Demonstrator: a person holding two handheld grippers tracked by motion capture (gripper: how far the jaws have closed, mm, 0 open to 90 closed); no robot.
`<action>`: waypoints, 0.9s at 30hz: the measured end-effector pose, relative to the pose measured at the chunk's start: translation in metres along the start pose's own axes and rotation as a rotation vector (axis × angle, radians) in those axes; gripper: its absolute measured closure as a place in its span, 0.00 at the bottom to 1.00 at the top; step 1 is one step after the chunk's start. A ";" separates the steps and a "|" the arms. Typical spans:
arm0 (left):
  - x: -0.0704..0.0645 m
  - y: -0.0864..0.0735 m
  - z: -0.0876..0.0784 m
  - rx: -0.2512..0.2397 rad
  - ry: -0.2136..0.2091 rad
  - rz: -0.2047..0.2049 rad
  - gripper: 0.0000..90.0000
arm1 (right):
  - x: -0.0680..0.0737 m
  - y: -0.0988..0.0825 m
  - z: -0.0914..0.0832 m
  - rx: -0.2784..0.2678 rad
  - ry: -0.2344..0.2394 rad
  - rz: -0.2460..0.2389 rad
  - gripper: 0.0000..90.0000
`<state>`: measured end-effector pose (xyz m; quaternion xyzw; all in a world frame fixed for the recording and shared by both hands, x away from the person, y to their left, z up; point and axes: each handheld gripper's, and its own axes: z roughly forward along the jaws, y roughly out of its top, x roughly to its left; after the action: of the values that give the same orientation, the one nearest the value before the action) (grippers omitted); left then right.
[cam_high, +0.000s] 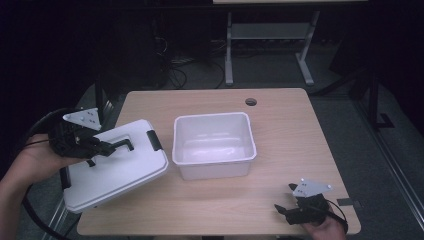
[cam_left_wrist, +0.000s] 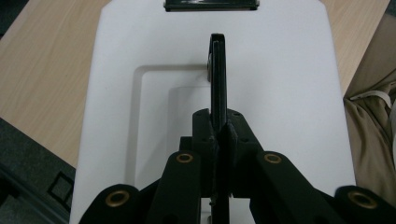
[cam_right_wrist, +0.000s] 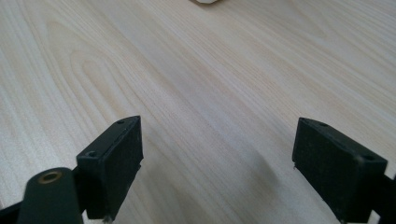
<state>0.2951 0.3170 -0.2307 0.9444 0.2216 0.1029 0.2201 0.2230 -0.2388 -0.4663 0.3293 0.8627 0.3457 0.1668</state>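
Left tool (cam_high: 107, 146) clamped tight on the black handle (cam_left_wrist: 217, 77) of the white lid (cam_high: 115, 165), jaws pressed together with only the thin handle between them. Lid tilted, lying just left of the open white bin (cam_high: 214, 145), one end hanging past the left edge of the surface (cam_high: 280, 200). Black latch (cam_high: 154, 140) at the lid end nearest the bin.

Right tool (cam_high: 295, 210) wide open and holding nothing, low over bare wood, well apart from the bin at its near right.

Probable risks: handle slipping out, since held on a narrow strip only; lid swinging around that one grip and knocking the bin wall; lid dropping off the edge if released now. Bin light and empty, so likely pushed away by a bump, with no second grip to steady it.
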 end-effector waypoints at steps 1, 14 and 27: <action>0.000 0.003 0.000 -0.002 -0.001 0.005 0.93 | 0.000 0.000 0.000 0.000 0.000 0.001 0.18; 0.002 0.041 0.010 -0.011 -0.028 0.059 0.93 | -0.002 -0.001 -0.003 -0.010 -0.008 0.012 0.18; 0.004 0.074 0.020 -0.042 -0.057 0.103 0.93 | -0.002 -0.002 -0.006 -0.013 -0.011 0.011 0.18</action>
<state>0.3320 0.2517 -0.2134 0.9523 0.1641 0.0918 0.2403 0.2203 -0.2448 -0.4632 0.3348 0.8577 0.3503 0.1720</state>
